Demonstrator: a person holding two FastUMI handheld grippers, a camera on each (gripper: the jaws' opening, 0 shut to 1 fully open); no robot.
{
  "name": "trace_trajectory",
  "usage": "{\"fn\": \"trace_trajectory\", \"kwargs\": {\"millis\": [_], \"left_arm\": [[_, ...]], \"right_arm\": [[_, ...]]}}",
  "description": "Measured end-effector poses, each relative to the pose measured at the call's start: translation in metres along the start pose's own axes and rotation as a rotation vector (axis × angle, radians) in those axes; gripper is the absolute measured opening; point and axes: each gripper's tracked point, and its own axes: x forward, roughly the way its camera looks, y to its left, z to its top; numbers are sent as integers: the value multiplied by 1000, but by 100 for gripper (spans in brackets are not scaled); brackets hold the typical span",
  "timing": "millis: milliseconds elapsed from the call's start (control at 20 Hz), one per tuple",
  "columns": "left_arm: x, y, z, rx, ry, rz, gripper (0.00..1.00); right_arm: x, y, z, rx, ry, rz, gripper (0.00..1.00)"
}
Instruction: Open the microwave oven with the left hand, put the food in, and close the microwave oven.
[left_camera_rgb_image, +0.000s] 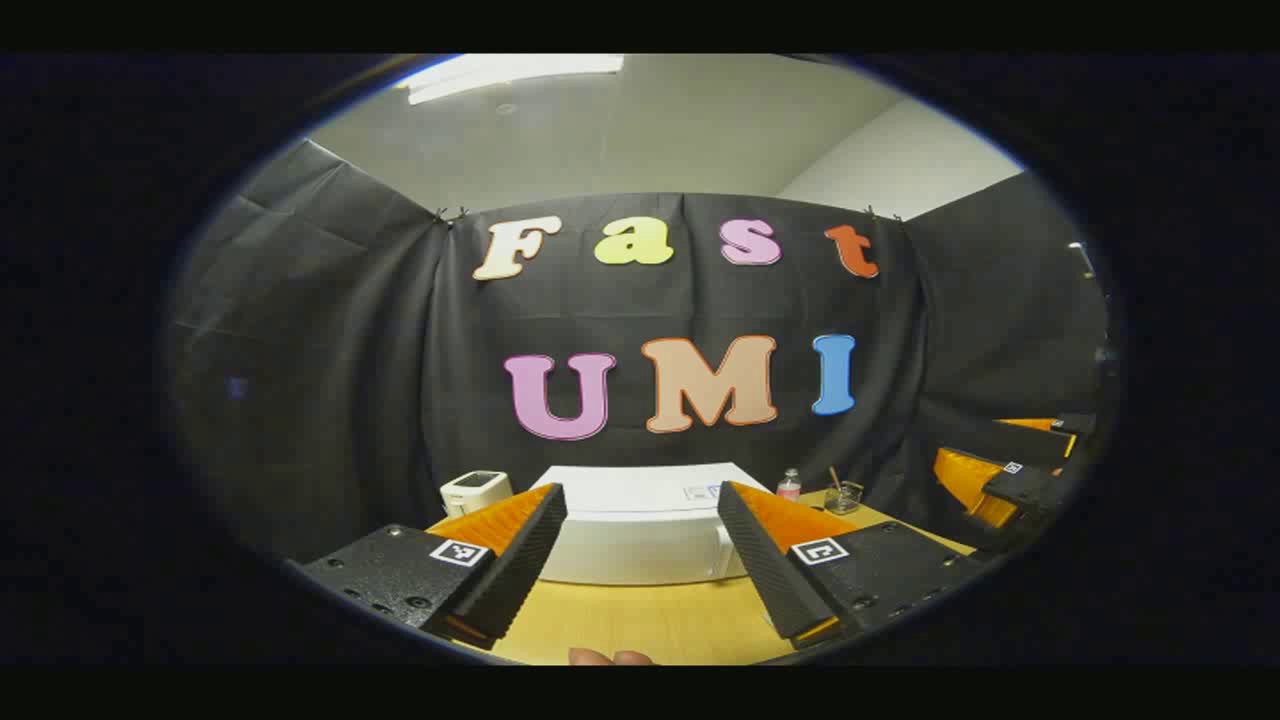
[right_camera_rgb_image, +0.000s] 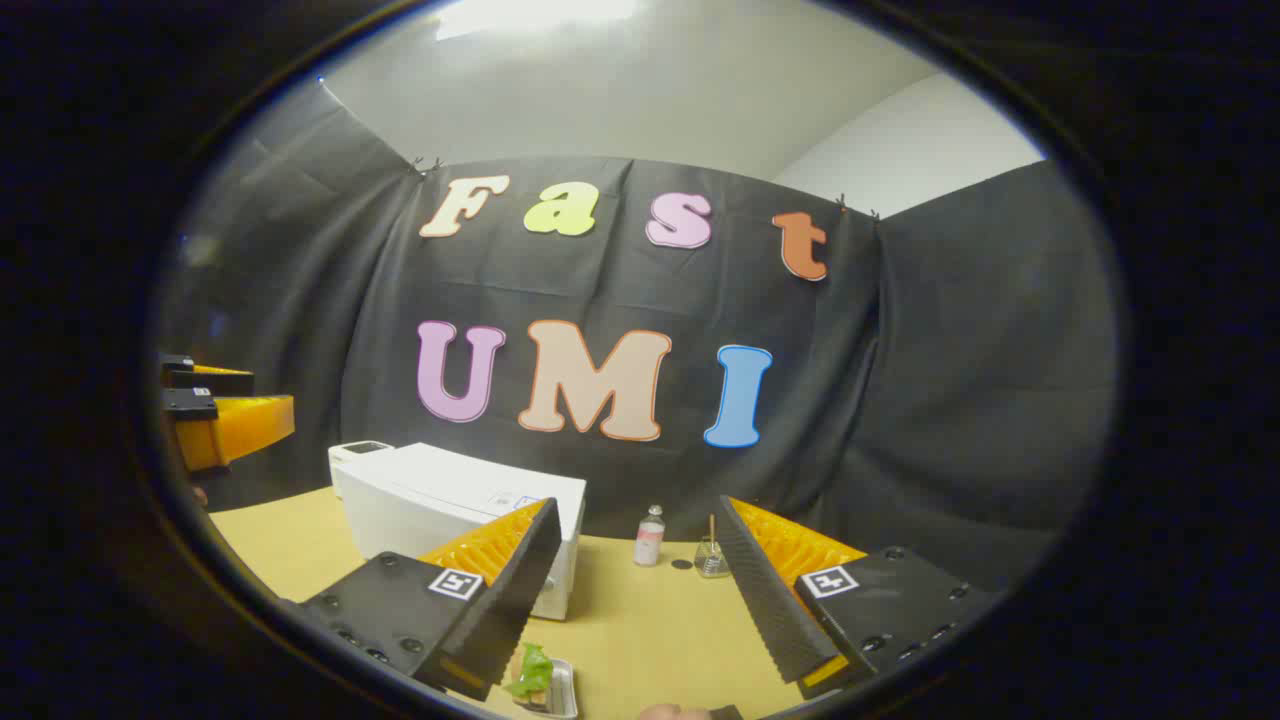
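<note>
Microwave oven (left_camera_rgb_image: 640, 530), lower centre: closed. Left gripper (left_camera_rgb_image: 640, 570), right gripper (right_camera_rgb_image: 640, 600): jaws spread, empty. Food (right_camera_rgb_image: 535, 672) waiting. Next: reach door.

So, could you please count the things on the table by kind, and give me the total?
Microwave oven: 1
Small white device behind it: 1
Bottle: 1
Glass jar with a stick: 1
Food tray with greens: 1
Total: 5
</note>
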Motion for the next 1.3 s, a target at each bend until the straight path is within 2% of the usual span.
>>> {"fn": "trace_trajectory", "kwargs": {"millis": [400, 1300], "left_arm": [[8, -4, -6, 9, 16, -10, 94], [12, -9, -10, 24, 9, -23, 94]], "right_arm": [[9, -11, -1, 27, -7, -14, 97], [11, -5, -6, 21, -2, -7, 97]]}}
